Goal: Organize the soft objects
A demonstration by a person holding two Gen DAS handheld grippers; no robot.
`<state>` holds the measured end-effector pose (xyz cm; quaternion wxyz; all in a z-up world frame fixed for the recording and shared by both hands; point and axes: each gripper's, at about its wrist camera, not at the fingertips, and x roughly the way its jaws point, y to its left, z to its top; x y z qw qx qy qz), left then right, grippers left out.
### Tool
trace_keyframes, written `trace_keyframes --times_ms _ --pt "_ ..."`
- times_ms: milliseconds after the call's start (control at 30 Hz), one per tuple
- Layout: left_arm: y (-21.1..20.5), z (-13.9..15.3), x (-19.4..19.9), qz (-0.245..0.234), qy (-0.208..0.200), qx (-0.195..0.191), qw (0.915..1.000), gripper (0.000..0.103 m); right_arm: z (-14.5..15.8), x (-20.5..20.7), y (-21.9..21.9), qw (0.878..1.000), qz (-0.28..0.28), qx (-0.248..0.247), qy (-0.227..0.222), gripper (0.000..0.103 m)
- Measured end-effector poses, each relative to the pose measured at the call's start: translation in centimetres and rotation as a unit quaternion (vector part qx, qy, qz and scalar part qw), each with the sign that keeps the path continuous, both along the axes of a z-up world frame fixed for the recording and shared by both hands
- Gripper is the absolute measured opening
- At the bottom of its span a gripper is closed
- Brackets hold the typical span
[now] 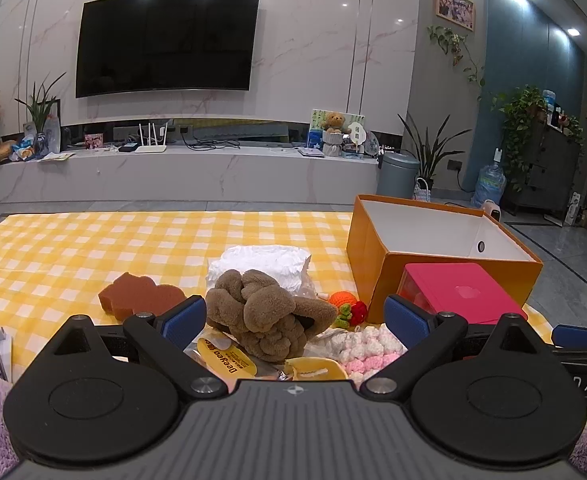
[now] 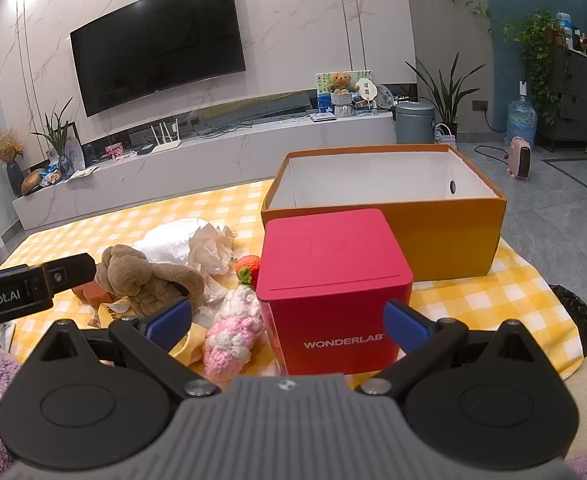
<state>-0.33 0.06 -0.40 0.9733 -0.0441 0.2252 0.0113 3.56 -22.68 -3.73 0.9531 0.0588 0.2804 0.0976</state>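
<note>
Only your right view shows the WONDERLAB lettering on the red box; only your left view shows the brown sponge. Brown plush sits lower centre, between your left gripper fingers, untouched. Both left and right gripper spread wide, empty.

On the checked cloth a plush toy lies in the middle, a sponge to its left and a wad of paper behind it. Right of the toy lie a knitted strawberry and, nearer the camera, a knitted roll. Further right stands a lidded cube box, with an open box behind it. What seems a packet lies partly under the toy.
</note>
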Motion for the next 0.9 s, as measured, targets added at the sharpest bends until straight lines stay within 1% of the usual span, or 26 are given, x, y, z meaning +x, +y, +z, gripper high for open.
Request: trace_keyframes --times_ms 100,167,433,667,900 --pt "-0.01 -0.03 -0.22 -0.001 -0.001 -0.001 1.0000 0.103 0.00 0.00 0.00 1.000 0.000 0.000 0.000 0.100" --pt "-0.18 -0.06 0.58 0.000 -0.001 -0.001 1.0000 0.103 -0.01 0.00 0.02 1.000 0.000 0.000 0.000 0.100" --pt "-0.09 0.15 0.60 0.000 0.000 -0.001 1.0000 0.103 -0.03 0.00 0.11 1.000 0.000 -0.001 0.000 0.100" --pt "-0.11 -0.22 0.54 -0.002 0.001 -0.003 1.0000 0.103 -0.14 0.00 0.17 1.000 0.001 -0.001 0.001 0.100" --pt "-0.15 -0.18 0.47 -0.001 0.004 0.003 1.0000 0.103 -0.30 0.03 0.14 1.000 0.001 0.001 0.005 0.100"
